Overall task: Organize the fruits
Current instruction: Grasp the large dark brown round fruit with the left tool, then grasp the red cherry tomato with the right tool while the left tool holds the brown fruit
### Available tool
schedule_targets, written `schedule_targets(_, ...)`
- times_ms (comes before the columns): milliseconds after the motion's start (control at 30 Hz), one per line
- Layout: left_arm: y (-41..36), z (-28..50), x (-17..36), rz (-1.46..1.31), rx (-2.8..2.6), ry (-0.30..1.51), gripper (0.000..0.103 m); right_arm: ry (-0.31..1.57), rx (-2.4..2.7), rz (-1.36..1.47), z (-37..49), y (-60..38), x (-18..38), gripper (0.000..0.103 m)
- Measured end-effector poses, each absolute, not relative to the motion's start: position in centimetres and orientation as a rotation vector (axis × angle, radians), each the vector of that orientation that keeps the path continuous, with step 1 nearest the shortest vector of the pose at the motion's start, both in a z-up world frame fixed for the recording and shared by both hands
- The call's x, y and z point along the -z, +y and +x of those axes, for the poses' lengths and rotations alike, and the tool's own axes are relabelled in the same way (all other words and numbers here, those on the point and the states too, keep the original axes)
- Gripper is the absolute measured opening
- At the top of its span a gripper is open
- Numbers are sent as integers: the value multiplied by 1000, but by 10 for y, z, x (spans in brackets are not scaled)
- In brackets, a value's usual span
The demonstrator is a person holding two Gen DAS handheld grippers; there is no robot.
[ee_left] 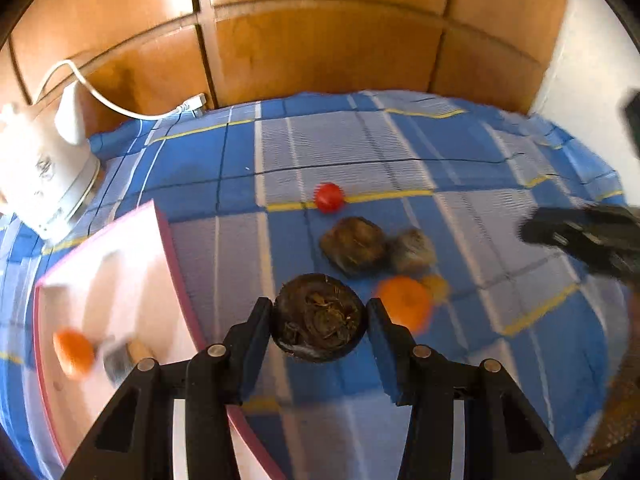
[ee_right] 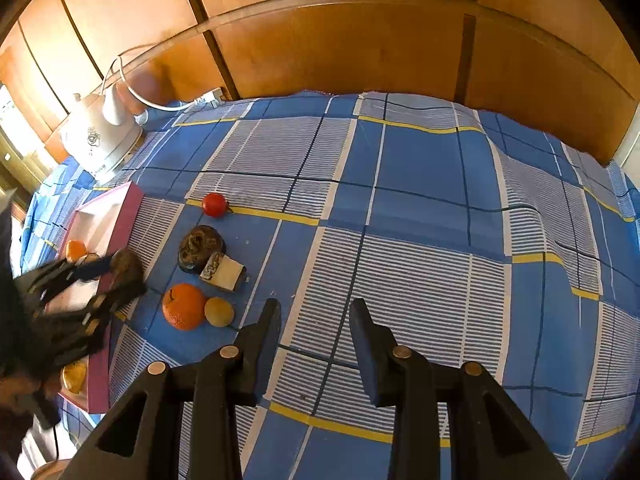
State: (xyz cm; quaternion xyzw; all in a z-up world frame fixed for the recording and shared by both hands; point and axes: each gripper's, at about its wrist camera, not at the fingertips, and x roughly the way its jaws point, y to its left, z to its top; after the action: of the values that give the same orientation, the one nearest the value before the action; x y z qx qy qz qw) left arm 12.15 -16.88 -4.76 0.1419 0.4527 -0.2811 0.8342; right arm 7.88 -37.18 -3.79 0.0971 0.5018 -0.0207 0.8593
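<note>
Left gripper (ee_left: 319, 312): clamped on a dark round fruit (ee_left: 319, 317), held above the blue checked cloth (ee_right: 420, 184) beside the pink-rimmed tray (ee_left: 120, 264). Right gripper (ee_right: 315, 312): jaws apart, holding nothing, over bare cloth. On cloth: red fruit (ee_right: 214, 204), dark brown fruit (ee_right: 200, 247), cut pale piece (ee_right: 223, 271) touching it, orange (ee_right: 183, 305), small tan fruit (ee_right: 219, 312). In tray: another orange (ee_left: 73, 351) (blurred). Far left corner: white kettle (ee_right: 100, 136)
</note>
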Motion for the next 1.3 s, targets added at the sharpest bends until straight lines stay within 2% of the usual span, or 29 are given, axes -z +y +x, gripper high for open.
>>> schedule_targets(200,-171,48,58,319,629,929,48,1072,46,197,79,-372,42,35)
schedule_targets(400,-179,10,85,355,628,921,48,1088,-15,190,78,-364,47,35)
schedule_targets(667,-178,20,92,319,637,964,48,1086,-170,57,76,-327,55,26)
schedule_targets(1300,-172,9,96,307,633,871,49,1125,-180,80,80,-321,65,24)
